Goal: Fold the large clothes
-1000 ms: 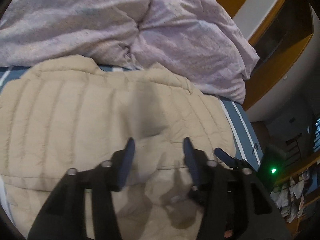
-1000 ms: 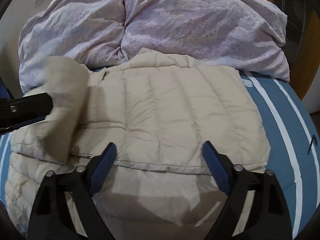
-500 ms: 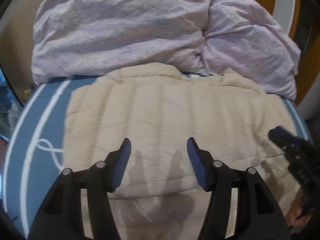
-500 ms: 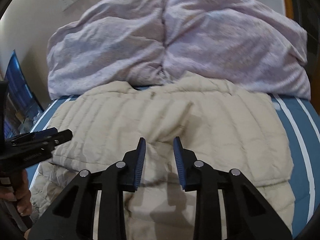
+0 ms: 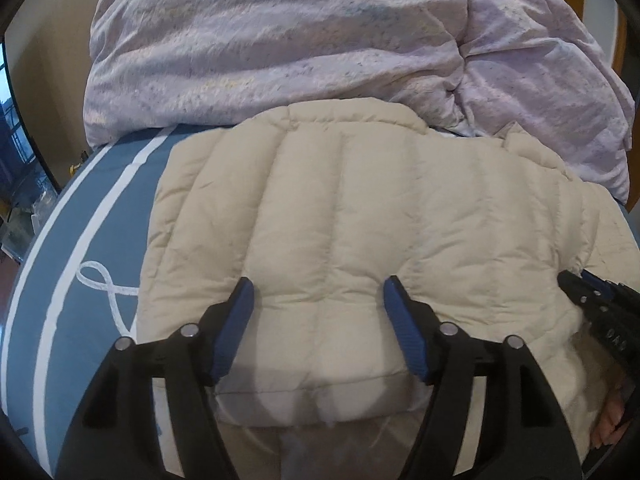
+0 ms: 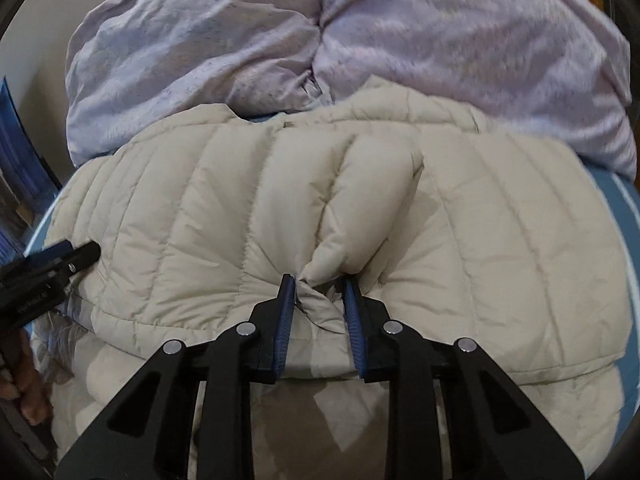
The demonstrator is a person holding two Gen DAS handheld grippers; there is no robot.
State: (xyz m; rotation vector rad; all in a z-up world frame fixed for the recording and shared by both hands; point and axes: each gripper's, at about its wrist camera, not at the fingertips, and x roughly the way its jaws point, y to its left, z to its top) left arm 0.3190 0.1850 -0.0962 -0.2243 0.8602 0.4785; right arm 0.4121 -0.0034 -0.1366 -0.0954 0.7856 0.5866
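Note:
A beige quilted puffer jacket (image 5: 360, 220) lies folded on a blue bed with white stripes (image 5: 92, 216). My left gripper (image 5: 318, 294) is open, its jaws spread wide just above the jacket's near folded edge, holding nothing. My right gripper (image 6: 318, 284) is shut on a bunched fold of the jacket (image 6: 360, 200) at its near edge. The right gripper's tip shows at the right edge of the left wrist view (image 5: 592, 304). The left gripper shows at the left edge of the right wrist view (image 6: 48, 268).
A crumpled lilac duvet (image 5: 300, 40) is piled along the far side of the bed, touching the jacket's far edge; it also shows in the right wrist view (image 6: 360, 28). Wooden furniture (image 5: 620, 40) stands at the far right. A hand (image 6: 24, 392) holds the left gripper's handle.
My right gripper has closed from wide open onto a fold of the jacket. My left gripper has swung left toward the jacket's left half and stays open.

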